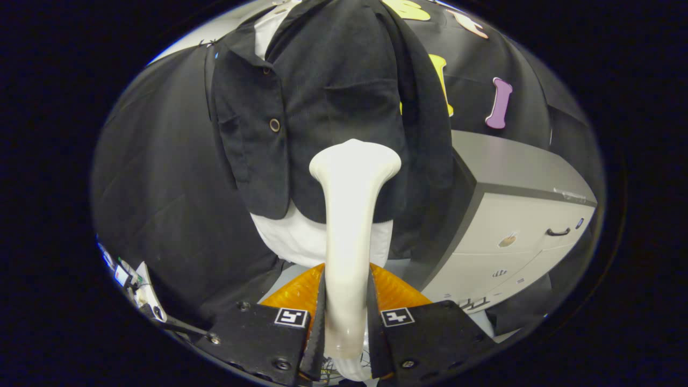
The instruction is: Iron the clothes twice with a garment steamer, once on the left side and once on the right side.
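Cream plastic sits clamped in my claw (pixel 346 317): both fingers (pixel 317 322) press on the handle of the garment steamer (pixel 352 215), one on each side, with no gap left between them and it. The handle runs straight out from me toward twelve o'clock and widens into a flat head. That head lies against the lower front of the dark jacket (pixel 333 97), just below its chest pocket, on the panel at my one o'clock side of the button line.

Just beyond my fingers, behind the handle, is an orange ribbed piece (pixel 398 293); I cannot tell what it belongs to.

The jacket hangs upright and open over a white shirt (pixel 298 242), whose hem shows below the jacket's edge at eleven o'clock from the steamer head and again at the collar. One round button (pixel 274 125) shows on the jacket's other front panel, at ten o'clock from the head.

At three o'clock from the steamer, further back, stands a grey and white cabinet (pixel 516 231) with a dark drawer handle. At eight o'clock, low and to the side, lies a small cluster of cables and connectors (pixel 134 285).
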A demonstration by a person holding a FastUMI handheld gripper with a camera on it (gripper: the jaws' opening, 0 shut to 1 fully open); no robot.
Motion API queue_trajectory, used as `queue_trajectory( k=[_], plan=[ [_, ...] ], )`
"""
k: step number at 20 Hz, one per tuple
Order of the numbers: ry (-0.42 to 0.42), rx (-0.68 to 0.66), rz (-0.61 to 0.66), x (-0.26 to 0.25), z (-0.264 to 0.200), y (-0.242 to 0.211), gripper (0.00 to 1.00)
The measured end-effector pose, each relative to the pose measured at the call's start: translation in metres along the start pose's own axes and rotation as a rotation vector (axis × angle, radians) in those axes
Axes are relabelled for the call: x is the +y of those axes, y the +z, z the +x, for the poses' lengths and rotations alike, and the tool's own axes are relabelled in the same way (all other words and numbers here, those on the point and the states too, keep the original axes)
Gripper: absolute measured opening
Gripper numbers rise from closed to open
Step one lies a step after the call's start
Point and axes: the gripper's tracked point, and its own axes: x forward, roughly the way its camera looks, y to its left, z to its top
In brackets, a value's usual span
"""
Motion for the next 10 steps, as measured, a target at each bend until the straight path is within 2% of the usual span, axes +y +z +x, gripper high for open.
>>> queue_trajectory(
  k=[5, 10],
  plan=[
    [-0.002, 0.035, 0.007, -0.007, 0.000, -0.019, 0.36],
    [-0.003, -0.016, 0.028, -0.011, -0.021, 0.001, 0.36]
  ],
)
